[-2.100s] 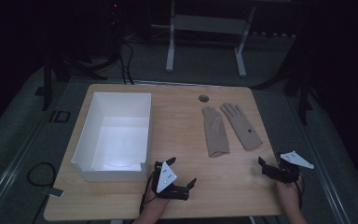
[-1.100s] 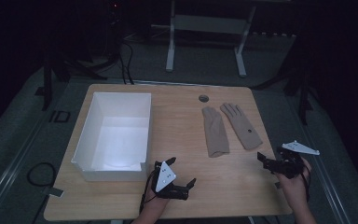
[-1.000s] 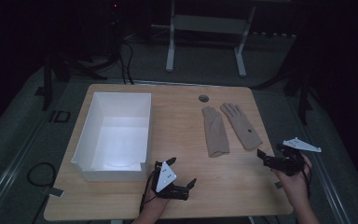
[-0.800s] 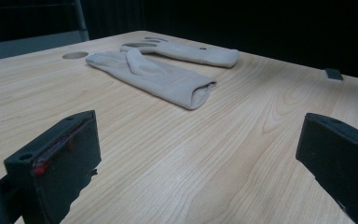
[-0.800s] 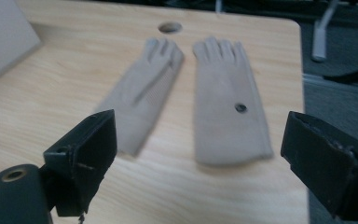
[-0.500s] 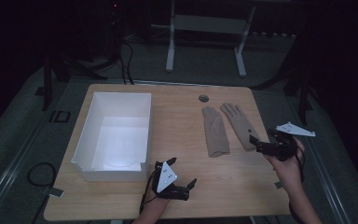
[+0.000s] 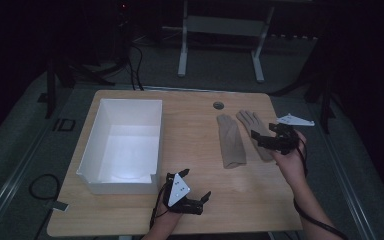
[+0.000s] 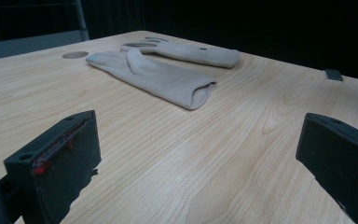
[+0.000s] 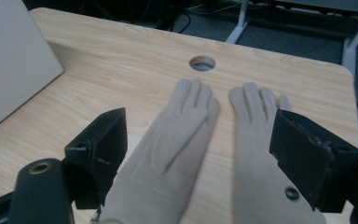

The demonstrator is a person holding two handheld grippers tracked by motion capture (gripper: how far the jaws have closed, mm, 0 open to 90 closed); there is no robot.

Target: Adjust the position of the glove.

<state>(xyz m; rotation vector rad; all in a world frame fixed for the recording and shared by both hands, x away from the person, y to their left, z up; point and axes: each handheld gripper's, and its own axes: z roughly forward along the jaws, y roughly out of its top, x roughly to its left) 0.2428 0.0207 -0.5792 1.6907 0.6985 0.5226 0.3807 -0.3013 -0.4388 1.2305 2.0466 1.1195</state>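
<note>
Wooden counter carries everything. White bin sits just beyond my left tool, whose jaws stand wide and empty. Two beige gloves lie flat below my right tool; its jaws, wide, have just been closing, gripping nothing.

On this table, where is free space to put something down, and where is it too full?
Bare wood lies between the white bin and the left glove, and along the near edge between the left gripper and the right forearm. The far strip around the round hole is also free. It is crowded where the right gripper hovers, open, over the right glove.
</note>
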